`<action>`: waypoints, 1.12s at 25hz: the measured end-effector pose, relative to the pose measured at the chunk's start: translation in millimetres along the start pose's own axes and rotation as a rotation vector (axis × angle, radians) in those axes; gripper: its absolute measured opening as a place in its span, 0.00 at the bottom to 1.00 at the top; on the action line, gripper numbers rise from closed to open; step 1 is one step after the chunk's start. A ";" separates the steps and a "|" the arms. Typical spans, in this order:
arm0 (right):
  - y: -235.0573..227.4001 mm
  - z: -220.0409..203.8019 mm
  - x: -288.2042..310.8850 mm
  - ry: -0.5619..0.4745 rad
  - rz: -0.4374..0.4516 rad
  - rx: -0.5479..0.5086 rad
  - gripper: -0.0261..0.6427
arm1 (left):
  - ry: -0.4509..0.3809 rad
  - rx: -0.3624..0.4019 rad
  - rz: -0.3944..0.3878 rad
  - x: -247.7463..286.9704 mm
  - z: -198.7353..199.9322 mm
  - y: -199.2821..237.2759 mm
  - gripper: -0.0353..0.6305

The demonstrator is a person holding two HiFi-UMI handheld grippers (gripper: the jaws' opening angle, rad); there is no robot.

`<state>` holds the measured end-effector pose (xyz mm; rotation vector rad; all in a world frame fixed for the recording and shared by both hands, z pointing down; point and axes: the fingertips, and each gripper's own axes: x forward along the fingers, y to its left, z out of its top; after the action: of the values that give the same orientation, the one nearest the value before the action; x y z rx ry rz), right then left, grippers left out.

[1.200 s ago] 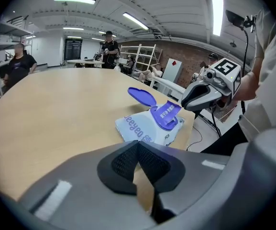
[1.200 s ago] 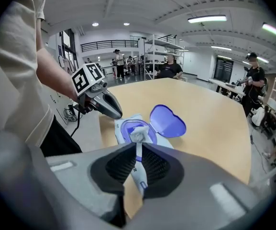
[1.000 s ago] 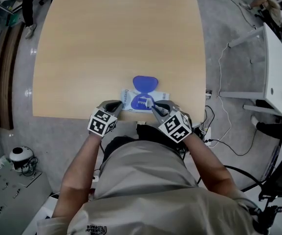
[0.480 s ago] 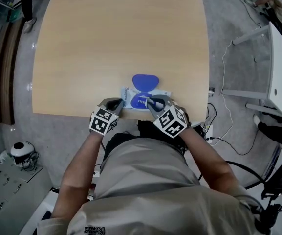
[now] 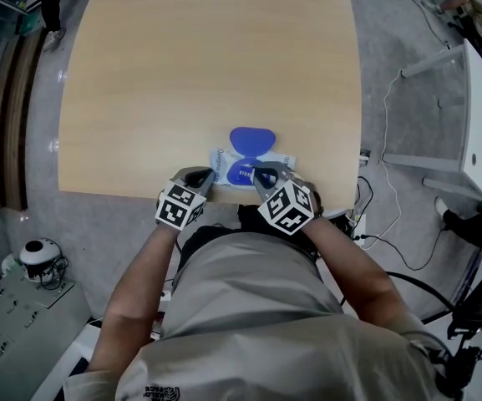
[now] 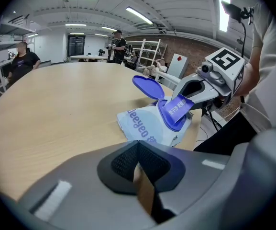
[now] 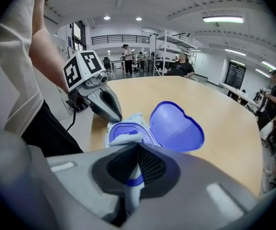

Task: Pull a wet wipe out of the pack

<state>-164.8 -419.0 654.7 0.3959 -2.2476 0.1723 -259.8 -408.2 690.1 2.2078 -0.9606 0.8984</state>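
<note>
Now the right gripper (image 5: 266,176) is being held further to the left than a second ago. It was then at the right end of the wet wipe pack (image 5: 224,165); it is now being seen over the pack's round opening, with its marker cube shifted the same way. Its jaws are being kept clamped on a blue printed flap (image 6: 178,108), which is being held up, tilted, just above the opening. Whether this flap is a seal or a wipe cannot be told.

The left gripper (image 5: 197,176) is being kept much where it was, at the pack's left end, with its jaws drawn together and nothing of the pack between them.

The pack itself is being left unmoved, lying flat on the tabletop (image 5: 207,57) just inside the near edge, between the two grippers. It is being shown as a soft white pack with blue lettering and a blue ring round the opening. Its blue heart-shaped lid (image 5: 251,139) is being held swung open toward the far side.
</note>
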 end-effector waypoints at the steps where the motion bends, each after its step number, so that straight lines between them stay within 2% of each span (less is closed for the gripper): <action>1: 0.0 -0.4 -1.0 -0.001 -0.002 0.003 0.05 | 0.000 -0.001 0.002 0.2 0.1 -0.2 0.06; 16: -21.7 -18.0 -24.4 -0.023 -0.067 0.107 0.04 | -0.001 -0.035 0.005 9.8 0.8 1.3 0.06; 28: -49.0 -35.6 -46.2 -0.030 -0.139 0.168 0.04 | 0.009 -0.030 0.014 15.1 1.3 2.3 0.06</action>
<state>-94.6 -445.7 642.2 0.6461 -2.2331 0.2851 -253.2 -416.5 701.2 2.1727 -0.9810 0.8934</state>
